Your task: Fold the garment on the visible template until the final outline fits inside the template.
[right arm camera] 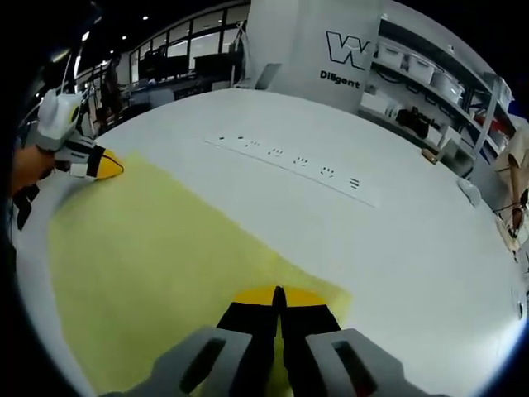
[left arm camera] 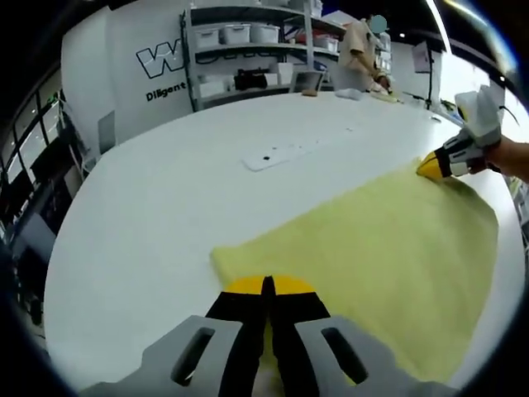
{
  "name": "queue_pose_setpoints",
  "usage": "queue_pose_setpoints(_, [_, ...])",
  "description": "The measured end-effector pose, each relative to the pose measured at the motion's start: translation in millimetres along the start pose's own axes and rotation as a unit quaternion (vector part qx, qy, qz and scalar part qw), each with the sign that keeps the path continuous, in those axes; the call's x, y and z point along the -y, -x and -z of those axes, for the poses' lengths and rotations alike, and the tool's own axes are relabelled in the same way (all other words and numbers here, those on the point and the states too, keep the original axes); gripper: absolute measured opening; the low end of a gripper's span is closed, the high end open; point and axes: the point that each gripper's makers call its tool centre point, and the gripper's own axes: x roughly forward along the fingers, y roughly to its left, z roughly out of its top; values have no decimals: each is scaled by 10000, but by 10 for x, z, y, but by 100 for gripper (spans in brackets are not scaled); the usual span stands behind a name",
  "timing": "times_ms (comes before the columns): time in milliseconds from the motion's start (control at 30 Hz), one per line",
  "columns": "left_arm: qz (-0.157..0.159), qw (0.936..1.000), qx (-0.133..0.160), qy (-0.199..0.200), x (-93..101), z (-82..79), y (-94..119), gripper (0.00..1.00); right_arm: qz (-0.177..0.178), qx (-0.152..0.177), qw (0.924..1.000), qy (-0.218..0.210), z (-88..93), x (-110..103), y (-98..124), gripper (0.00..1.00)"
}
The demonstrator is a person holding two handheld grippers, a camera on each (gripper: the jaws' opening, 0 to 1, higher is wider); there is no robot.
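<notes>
The left tongs (left arm camera: 266, 285) are closed on one corner of the yellow garment (left arm camera: 388, 248), and the right tongs (right arm camera: 278, 295) are pinched on the opposite corner. It lies flat on the white desk (left arm camera: 165, 215). No template outline is discernible. Folding seems barely begun, with most folds left.

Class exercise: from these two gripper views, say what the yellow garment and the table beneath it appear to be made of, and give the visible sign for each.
Yellow garment: seemingly soft woven or fleecy cloth, matte; it lies limp and flat, both grippers pinching its edge. Table: hard, smooth white surface, probably laminate or painted board; it shows a faint sheen and no grain.
</notes>
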Motion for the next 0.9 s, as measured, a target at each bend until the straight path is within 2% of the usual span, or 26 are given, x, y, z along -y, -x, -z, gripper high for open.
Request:
queue_pose_setpoints(367, [-23, 10000, 17, -5, 10, -13, 11, 0, 46, -56, 9999, -73, -10, 3, 3, 0])
queue_pose_setpoints(467, [-25, 10000, 80, -4, 14, -56, 37, 0, 107, 122, 9998, -147, -80, 23, 65, 0])
queue_pose_setpoints(700, [-28, 9999, 133, 28, 25, -95, 73, 0, 174, 268, 9994, -117, -196, 41, 161, 1])
queue_pose_setpoints(733, [5, 9999, 114, 51, 51, -86, 83, 2, 186, 294, 9993, -121, -209, 42, 170, 4])
queue_pose_setpoints(833, [9, 9999, 104, 94, 70, -83, 91, 17, 222, 371, 9989, -171, -237, 36, 198, 14])
queue_pose_setpoints(900, [1, 9999, 90, 87, 89, -78, 97, 20, 251, 401, 9988, -152, -238, 35, 206, 18])
